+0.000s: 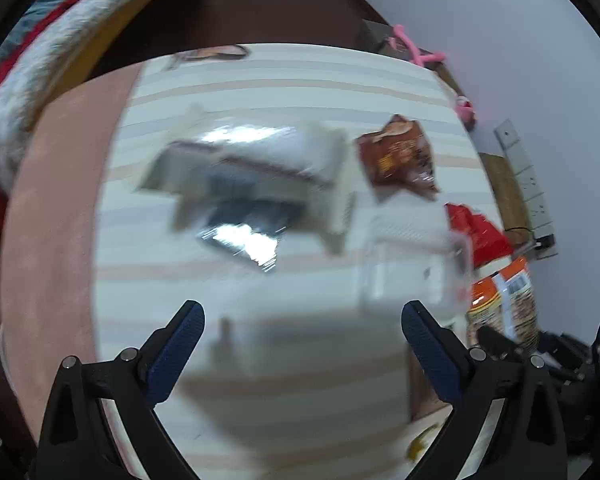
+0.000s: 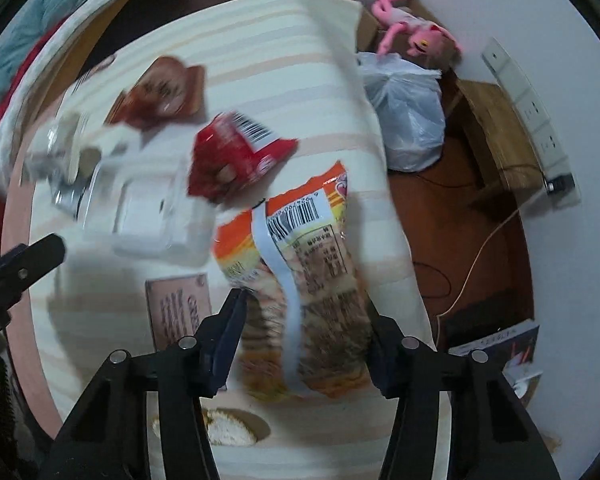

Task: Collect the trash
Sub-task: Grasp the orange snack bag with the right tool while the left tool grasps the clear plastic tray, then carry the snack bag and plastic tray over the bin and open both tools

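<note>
Lying flat, orange barcoded wrapper (image 2: 300, 280), crinkled

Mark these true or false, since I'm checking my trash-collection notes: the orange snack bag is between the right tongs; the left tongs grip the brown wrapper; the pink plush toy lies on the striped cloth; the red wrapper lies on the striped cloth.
1. True: the orange snack bag sits between the right tongs.
2. False: the left tongs are open and empty; the brown wrapper lies farther off.
3. False: the pink plush toy lies on a cardboard box beyond the striped cloth.
4. True: the red wrapper lies there.
</note>
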